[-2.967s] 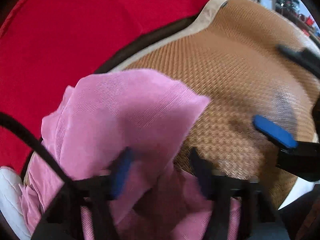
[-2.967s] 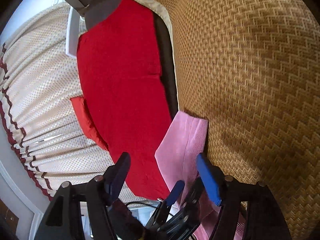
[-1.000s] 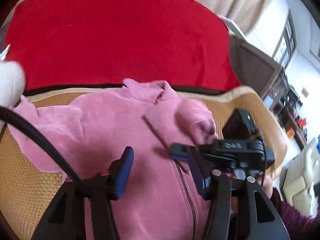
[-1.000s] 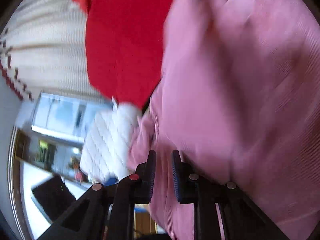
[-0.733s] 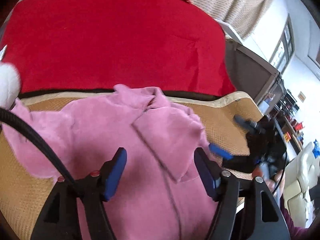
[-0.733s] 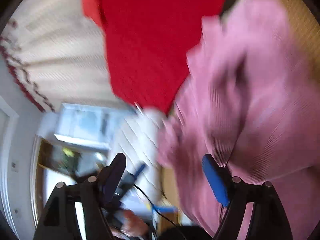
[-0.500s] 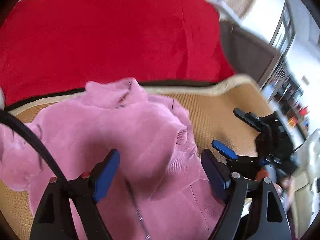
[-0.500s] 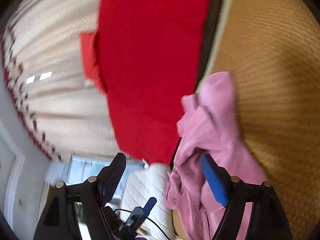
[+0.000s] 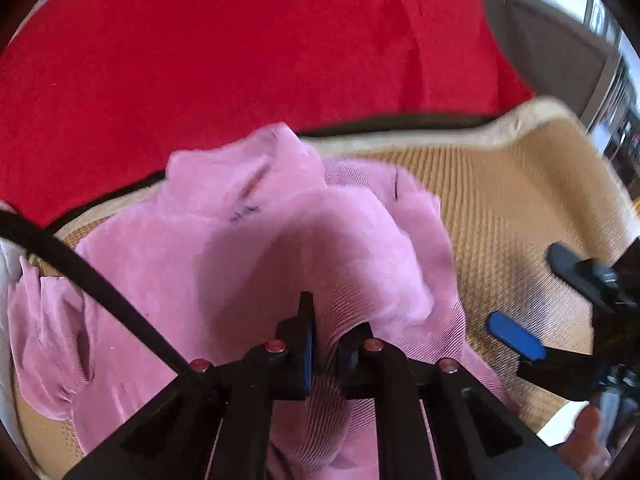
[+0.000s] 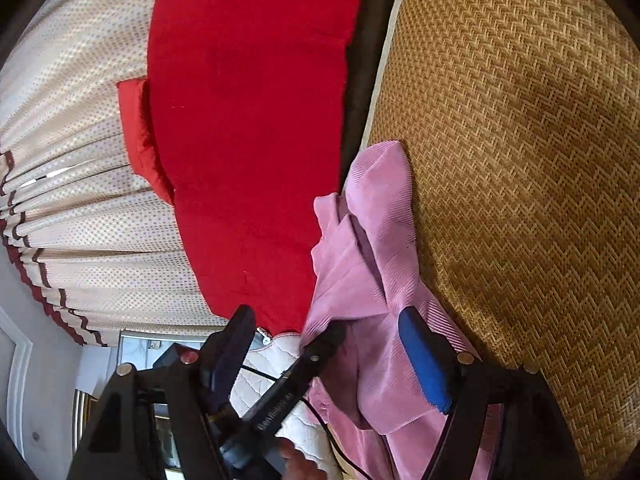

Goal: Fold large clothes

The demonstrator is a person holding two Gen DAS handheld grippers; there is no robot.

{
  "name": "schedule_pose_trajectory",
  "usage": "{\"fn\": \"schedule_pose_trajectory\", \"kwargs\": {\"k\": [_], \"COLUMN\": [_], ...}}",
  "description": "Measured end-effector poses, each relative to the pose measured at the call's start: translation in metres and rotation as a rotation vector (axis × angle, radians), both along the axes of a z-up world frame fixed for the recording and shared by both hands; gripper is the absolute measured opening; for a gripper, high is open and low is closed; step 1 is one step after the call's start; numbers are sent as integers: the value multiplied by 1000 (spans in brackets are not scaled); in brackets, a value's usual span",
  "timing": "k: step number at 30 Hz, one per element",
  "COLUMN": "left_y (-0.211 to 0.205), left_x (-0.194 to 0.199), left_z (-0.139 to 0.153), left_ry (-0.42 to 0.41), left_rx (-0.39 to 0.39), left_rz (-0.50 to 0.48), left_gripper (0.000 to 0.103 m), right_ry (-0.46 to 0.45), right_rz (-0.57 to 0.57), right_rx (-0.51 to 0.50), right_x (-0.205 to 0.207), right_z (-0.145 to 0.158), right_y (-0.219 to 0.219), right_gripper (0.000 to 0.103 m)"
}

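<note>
A: What are we dealing with?

B: A pink ribbed garment (image 9: 248,240), lying bunched on the woven mat (image 9: 512,216), its collar end near the mat's pale border and the red cushion (image 9: 240,48) behind. It looks soft and light, with no stiffness at all: it humps up in rounded folds and sags wherever nothing holds it

A: Slippery?

B: I'd judge not. The ribbed surface should give the pads some bite, and it ought to drag on the mat rather than slide

A: And the grippers?

B: The left gripper (image 9: 326,344) has just closed and its jaws are nearly together, pinching a raised fold of the pink cloth near the middle of the heap. The right gripper (image 10: 328,356) has its jaws well spread and grips nothing; in the right wrist view the cloth's edge lies near its blue pad (image 10: 424,364), but I see no pinch

A: Where should it take hold?

B: At an edge or corner, I'd say a shoulder or hem, and only one layer. A mid-heap pinch risks lifting a lump, and one grip lets the rest droop
</note>
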State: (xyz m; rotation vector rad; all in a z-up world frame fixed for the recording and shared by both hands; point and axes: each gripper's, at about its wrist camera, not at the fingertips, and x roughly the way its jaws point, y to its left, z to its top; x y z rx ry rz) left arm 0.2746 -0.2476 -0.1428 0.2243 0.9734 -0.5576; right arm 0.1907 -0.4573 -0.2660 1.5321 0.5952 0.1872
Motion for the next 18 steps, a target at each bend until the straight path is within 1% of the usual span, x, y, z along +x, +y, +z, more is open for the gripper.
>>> {"fn": "schedule_pose_trajectory", "kwargs": {"k": [2,3,5,6,7,8,9,10,11,12,13,14,15,18], "left_y": [26,49,83,106,131,160,183,204,226,259,281,301,331,381], "left_x": [-3,-5,-6,-5,-3,-2,-2,-2,-2,-3,-4,-5,-5,-2], "left_z": [13,22,30,32,31,29,27,25,22,17,15,13,11,6], "left_ry": [0,6,18,31,45,53,52,52,52,58,64,70,80,91], "left_rx": [-86,-137,-174,-185,-184,-172,-160,-154,-148,-143,-147,-159,-180,-214], "left_rz": [-3,-6,17,39,73,121,165,203,245,306,342,379,440,563], "left_gripper": [9,9,11,18,31,40,56,62,62,62,62,62,62,62], "right_ry": [-14,-25,-41,-51,-57,-61,-63,-63,-64,-67,-69,-69,-69,-74], "right_rz": [7,16,44,62,75,89,105,122,140,155,168,186,196,236], "right_rx": [-23,-42,-88,-117,-135,-153,-174,-198,-219,-233,-243,-253,-258,-283], "right_x": [5,6,11,15,18,20,24,27,31,33,35,38,40,50], "right_z": [4,8,16,20,21,23,25,27,28,29,30,30,30,29], "right_y": [6,10,19,27,32,38,45,53,62,69,74,82,86,106], "right_gripper": [77,77,77,77,77,77,77,77,77,77,77,77,77,77]}}
